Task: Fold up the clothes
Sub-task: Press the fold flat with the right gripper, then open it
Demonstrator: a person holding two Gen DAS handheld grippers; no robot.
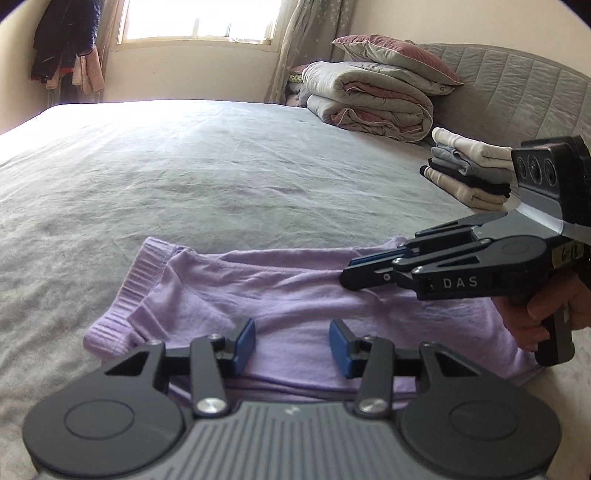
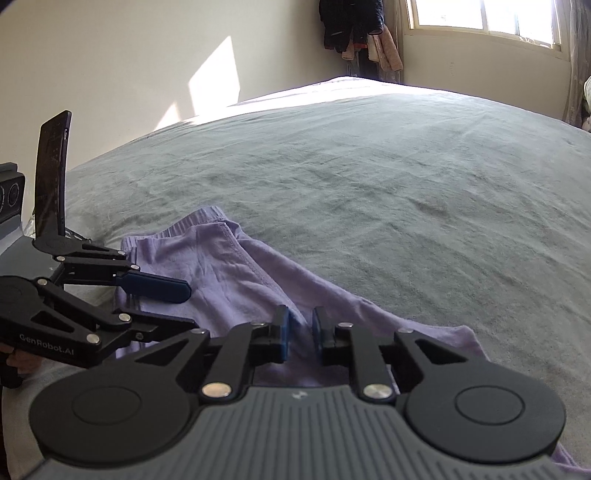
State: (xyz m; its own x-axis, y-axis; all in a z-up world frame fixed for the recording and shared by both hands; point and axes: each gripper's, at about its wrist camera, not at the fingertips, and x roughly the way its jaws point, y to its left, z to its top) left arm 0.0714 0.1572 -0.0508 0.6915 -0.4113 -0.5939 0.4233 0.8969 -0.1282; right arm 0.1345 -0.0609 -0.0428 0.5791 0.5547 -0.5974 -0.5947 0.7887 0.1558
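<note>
A lilac garment [image 1: 280, 295] with a ribbed waistband lies partly folded on the grey bed; it also shows in the right wrist view [image 2: 229, 273]. My left gripper [image 1: 292, 347] is open, its blue pads just above the near part of the garment; from the right wrist view it [image 2: 173, 306] sits at the left over the cloth. My right gripper [image 2: 300, 334] has its jaws nearly closed with a narrow gap, low over a fold of the garment. In the left wrist view it [image 1: 351, 275] reaches in from the right, its tips at the cloth.
The grey bed cover [image 1: 221, 173] stretches far ahead. A stack of folded clothes [image 1: 469, 170] sits at the right, rolled quilts and a pillow [image 1: 376, 92] behind it by the padded headboard [image 1: 517, 85]. Clothes hang in the corner [image 2: 354, 29] by the window.
</note>
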